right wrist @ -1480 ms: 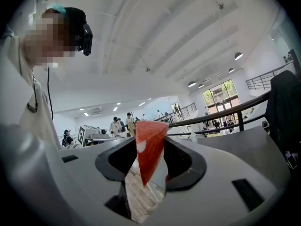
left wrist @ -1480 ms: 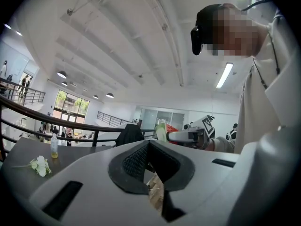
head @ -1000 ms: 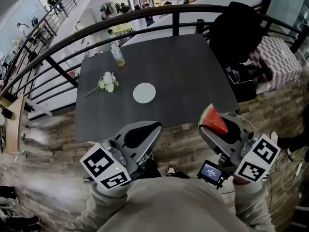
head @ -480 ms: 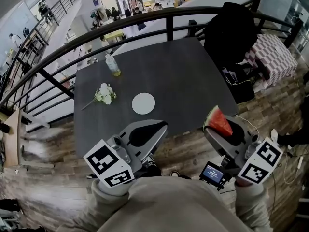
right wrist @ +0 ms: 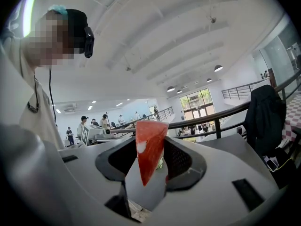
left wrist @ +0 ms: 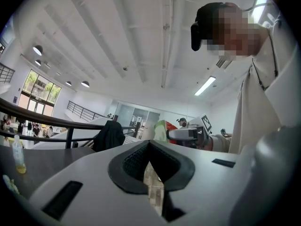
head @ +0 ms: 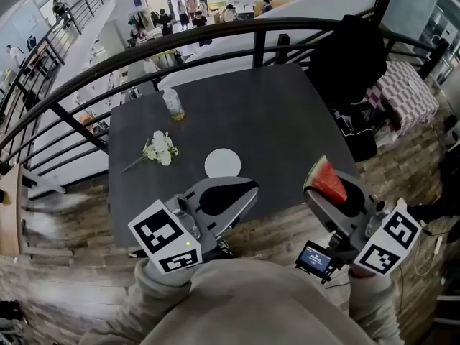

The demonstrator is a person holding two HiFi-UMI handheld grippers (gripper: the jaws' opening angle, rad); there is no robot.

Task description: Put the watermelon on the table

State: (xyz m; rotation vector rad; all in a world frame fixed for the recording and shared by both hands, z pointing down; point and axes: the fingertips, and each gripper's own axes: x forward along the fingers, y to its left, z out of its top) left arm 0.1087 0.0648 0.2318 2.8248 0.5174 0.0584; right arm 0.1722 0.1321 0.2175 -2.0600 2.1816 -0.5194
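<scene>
Clear bottle (head: 172, 103), upright near the black railing (head: 215, 33) — holds a little yellowish liquid at the bottom. Bunch of white flowers (head: 161, 149), on its side nearer the camera, stem pointing left; sits apart from the bottle. White round disc (head: 222, 164) just right of the flowers, lying flat, not touching them. Dark coat (head: 348, 56) draped by the railing at the right, beside a pink-and-white checked cloth (head: 404, 92). Wood-patterned floor (head: 65, 264) below. Beyond the railing, a lower level with several people (head: 188, 7) — too small to make out. Overhead, in both gripper views, white ceiling (left wrist: 141, 41) with round lamps (left wrist: 85, 84).
</scene>
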